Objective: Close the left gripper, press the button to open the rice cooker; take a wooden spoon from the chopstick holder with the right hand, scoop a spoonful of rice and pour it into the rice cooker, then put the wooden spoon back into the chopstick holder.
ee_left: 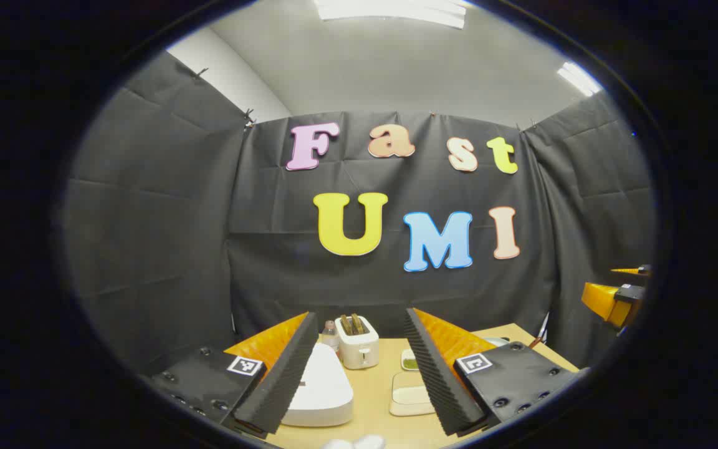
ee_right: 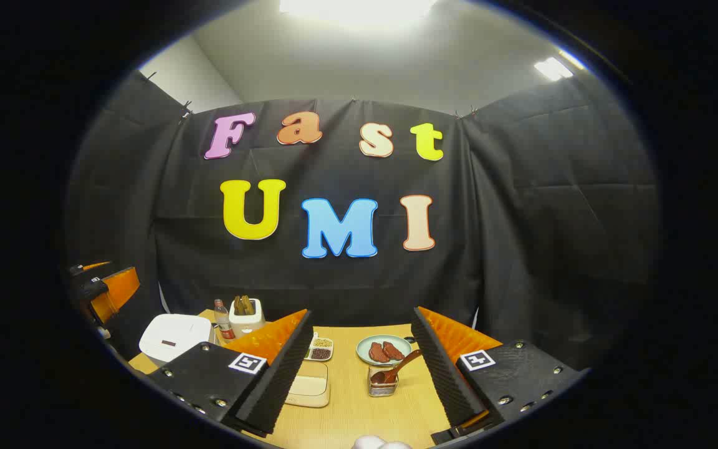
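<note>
Hovering above the near edge of the wooden counter [ee_left: 371, 399], both tongs stand wide apart with nothing between their fingers.

From the left gripper view, the left tongs [ee_left: 354, 374] frame the scene. At the left, the white rice cooker [ee_left: 321, 390] sits on the counter with its lid down, partly hidden behind the left finger. Behind it stands a small bottle [ee_left: 330, 333], and just beside that a white toaster [ee_left: 357, 341] with two slices standing in its slots. Farther right lies a cream-coloured shallow tray [ee_left: 410, 399], with a small dish of something green [ee_left: 409, 360] behind it, both partly covered by the right finger. At the far right edge the right tongs [ee_left: 614, 299] show, held up off the counter.

From the right gripper view, the left tongs [ee_right: 100, 290] appear at the far left edge, above the rice cooker [ee_right: 175, 337]. To the right of the cooker stand the bottle [ee_right: 223, 321] and the toaster [ee_right: 247, 315]. The right tongs [ee_right: 359, 374] frame the middle of the counter [ee_right: 353, 411]. Between their fingers lie the cream tray [ee_right: 309, 390] and, behind it, a divided dish of grains [ee_right: 320, 349]. Right of those stands the chopstick holder [ee_right: 382, 381], a small wire basket, with the wooden spoon [ee_right: 396, 369] resting in it, handle leaning up to the right. Just behind the holder sits a pale green plate [ee_right: 365, 346] carrying two brown pieces of food [ee_right: 385, 352].
</note>
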Tool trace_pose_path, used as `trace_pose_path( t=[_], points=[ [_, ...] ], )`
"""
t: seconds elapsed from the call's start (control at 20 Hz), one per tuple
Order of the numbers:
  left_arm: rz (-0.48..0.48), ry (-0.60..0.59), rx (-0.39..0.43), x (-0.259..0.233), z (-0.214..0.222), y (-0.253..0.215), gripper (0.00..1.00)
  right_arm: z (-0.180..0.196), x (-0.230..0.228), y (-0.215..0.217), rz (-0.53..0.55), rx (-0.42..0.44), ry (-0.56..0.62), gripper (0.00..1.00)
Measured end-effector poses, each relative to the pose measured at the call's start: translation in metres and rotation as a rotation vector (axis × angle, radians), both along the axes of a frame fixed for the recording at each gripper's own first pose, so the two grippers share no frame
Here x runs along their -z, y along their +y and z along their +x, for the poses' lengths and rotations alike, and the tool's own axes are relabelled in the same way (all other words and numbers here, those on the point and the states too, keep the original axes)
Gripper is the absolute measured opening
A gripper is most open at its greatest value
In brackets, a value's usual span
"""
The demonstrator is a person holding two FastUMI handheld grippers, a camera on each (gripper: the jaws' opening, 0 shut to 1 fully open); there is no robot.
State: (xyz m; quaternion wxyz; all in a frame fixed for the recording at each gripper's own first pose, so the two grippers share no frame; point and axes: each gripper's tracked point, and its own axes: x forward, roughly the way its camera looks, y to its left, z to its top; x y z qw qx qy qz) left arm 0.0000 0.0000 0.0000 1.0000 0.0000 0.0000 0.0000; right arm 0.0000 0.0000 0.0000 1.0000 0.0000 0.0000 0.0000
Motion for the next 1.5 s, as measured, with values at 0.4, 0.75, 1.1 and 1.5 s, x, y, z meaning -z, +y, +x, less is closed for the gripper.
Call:
trace_pose_path(
  t=[0.4, 0.75, 1.1, 1.5],
  points=[
    [0.001, 0.005, -0.003, 0.002, 0.003, 0.002, 0.97, -0.001, -0.001, 0.0, 0.001, 0.007, -0.001, 0.97],
    [0.005, 0.001, -0.002, 0.002, 0.003, 0.002, 0.97, -0.003, 0.001, 0.0, -0.008, 0.008, 0.004, 0.97],
    [0.013, 0.023, 0.013, 0.007, 0.007, 0.004, 0.65, -0.002, 0.001, -0.005, 0.001, 0.021, 0.002, 0.97],
    [-0.02, 0.105, -0.019, 0.029, 0.024, 0.024, 0.1, 0.001, 0.008, -0.001, -0.011, 0.015, 0.021, 0.97]
  ],
)
